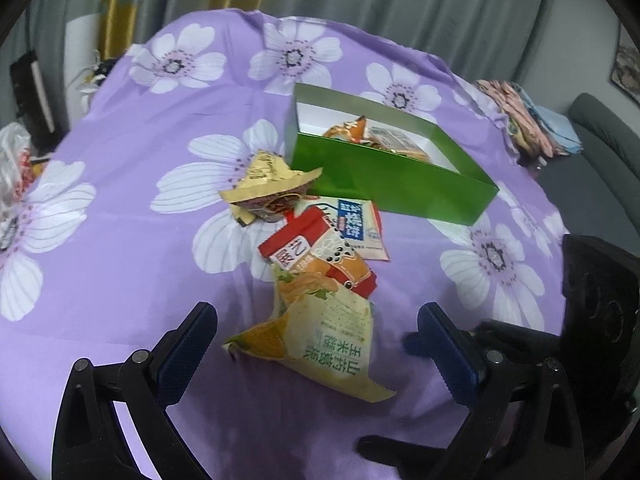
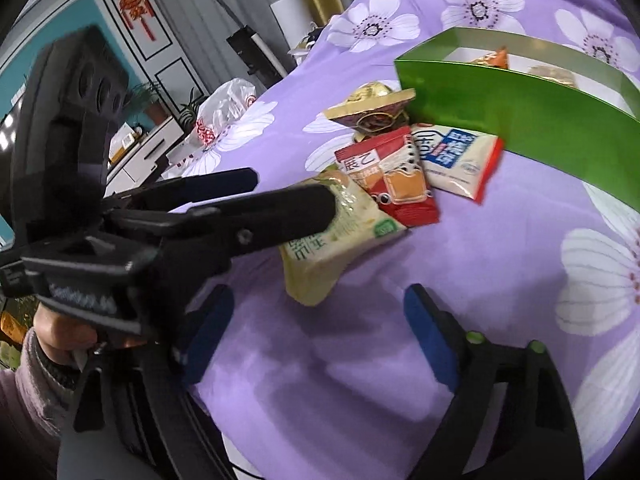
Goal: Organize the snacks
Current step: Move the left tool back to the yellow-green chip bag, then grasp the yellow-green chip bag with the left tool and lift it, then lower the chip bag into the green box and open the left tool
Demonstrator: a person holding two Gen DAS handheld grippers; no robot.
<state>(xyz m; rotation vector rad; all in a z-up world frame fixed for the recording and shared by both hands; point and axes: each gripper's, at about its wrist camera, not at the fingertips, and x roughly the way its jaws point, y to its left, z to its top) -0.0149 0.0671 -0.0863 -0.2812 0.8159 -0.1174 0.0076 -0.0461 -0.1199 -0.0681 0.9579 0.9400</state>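
A green box (image 1: 392, 176) (image 2: 520, 120) stands open on the purple flowered cloth (image 1: 120, 240), with several wrapped snacks (image 1: 360, 132) inside. In front of it lie a gold packet (image 1: 272, 176) (image 2: 372, 112), a white-and-blue packet (image 1: 356, 228) (image 2: 456, 160), a red packet (image 1: 316, 256) (image 2: 392, 184) and a cream-and-green packet (image 1: 320, 332) (image 2: 340, 240). My left gripper (image 1: 316, 332) (image 2: 288, 192) is open, its fingers on either side of the cream-and-green packet without pressing it. My right gripper (image 2: 320, 320) is open just short of that packet's near corner, nothing between its fingers.
A white plastic bag (image 2: 228, 108) sits at the cloth's left edge. Folded fabrics (image 1: 528, 120) lie on a grey sofa (image 1: 600, 152) beyond the right edge. A hand and sleeve (image 2: 52, 332) hold the left tool. The right tool's black body (image 1: 600, 288) is close beside the left gripper.
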